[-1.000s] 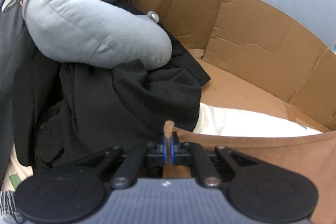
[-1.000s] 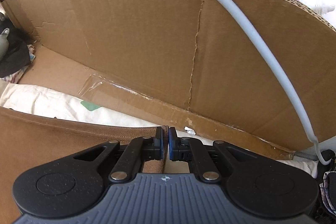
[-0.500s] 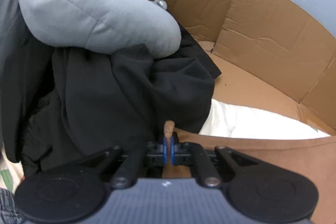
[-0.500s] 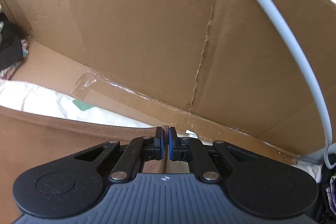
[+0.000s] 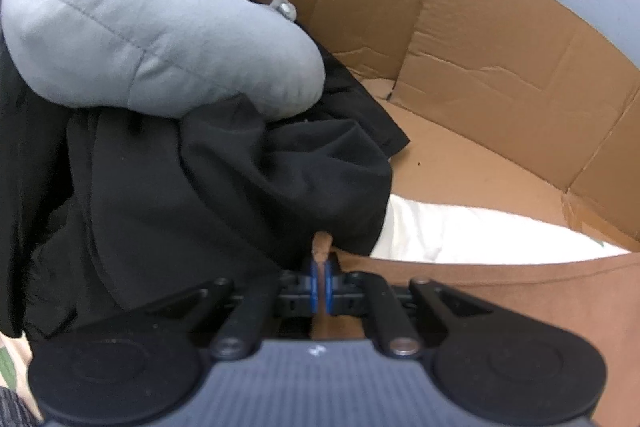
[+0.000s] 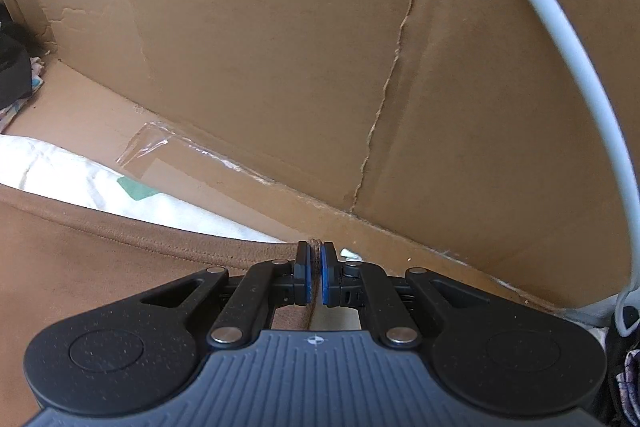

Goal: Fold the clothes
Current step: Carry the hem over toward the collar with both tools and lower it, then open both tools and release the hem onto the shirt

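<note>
Right now we hold a brown garment (image 5: 500, 291) stretched between our two grippers, its hemmed upper edge running taut across the lower part of both wrist views. Our left gripper (image 5: 319, 263) has its blue-padded fingers pressed together on one corner of the cloth, and a small nub of brown fabric pokes up just past the pads. Our right gripper (image 6: 315, 259) is likewise clamped on the opposite end of the same edge, with the folded hem caught between its pads and the cloth (image 6: 100, 267) spreading away to the left of that view. Beyond the taut edge lies a white sheet (image 5: 460, 235) on the cardboard floor of a large box, whose creased walls (image 6: 280, 47) rise close in front of the right gripper. On the left side, a heap of black clothes (image 5: 220, 187) sits just beside the left gripper, touching or nearly touching the pinched corner, and a grey padded cushion (image 5: 140, 39) rests on top of that heap. A white tube (image 6: 560, 39) curves down the right side of the right wrist view, in front of the cardboard.
</note>
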